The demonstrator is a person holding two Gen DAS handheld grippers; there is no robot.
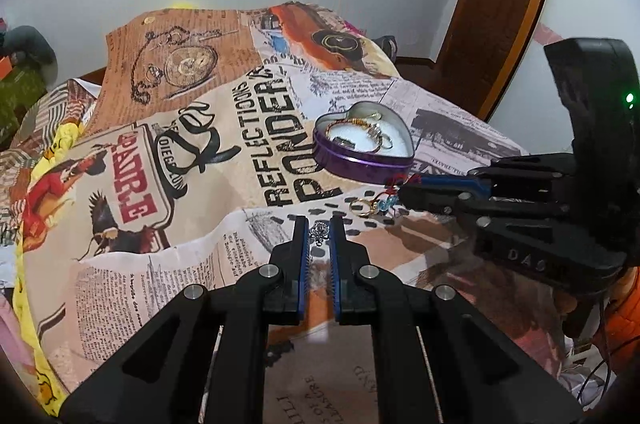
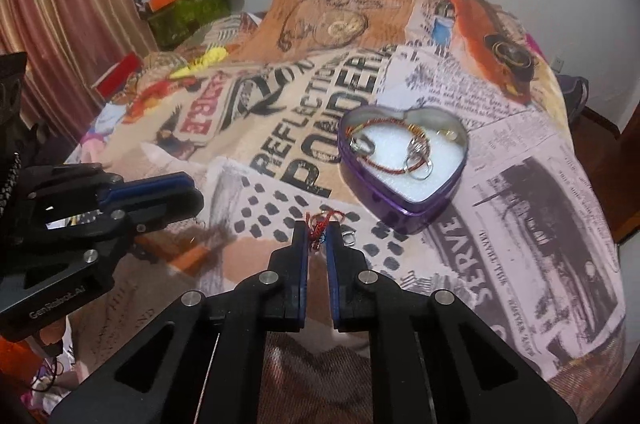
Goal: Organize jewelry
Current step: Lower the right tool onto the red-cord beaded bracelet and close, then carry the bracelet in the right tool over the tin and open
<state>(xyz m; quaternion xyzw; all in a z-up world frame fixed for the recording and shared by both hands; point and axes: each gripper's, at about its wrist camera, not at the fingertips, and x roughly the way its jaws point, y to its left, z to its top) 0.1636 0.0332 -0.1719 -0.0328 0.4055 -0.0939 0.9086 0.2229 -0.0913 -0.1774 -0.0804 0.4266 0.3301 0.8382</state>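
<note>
Holding bracelets and rings on white foam, purple heart tin (image 2: 416, 198); left gripper (image 1: 320, 229) pinching silver charm (image 1: 319, 233); right gripper (image 2: 318, 230) clamping red thread piece (image 2: 319, 222).

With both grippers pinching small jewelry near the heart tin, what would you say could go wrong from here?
1. The left gripper pinches a small silver piece only at its fingertips; it could slip out during the carry.
2. The red thread in the right gripper trails a gold ring and blue bead; these may swing and snag the tin rim.
3. The tin sits on soft, rumpled cloth, so a bump could tip it.
</note>
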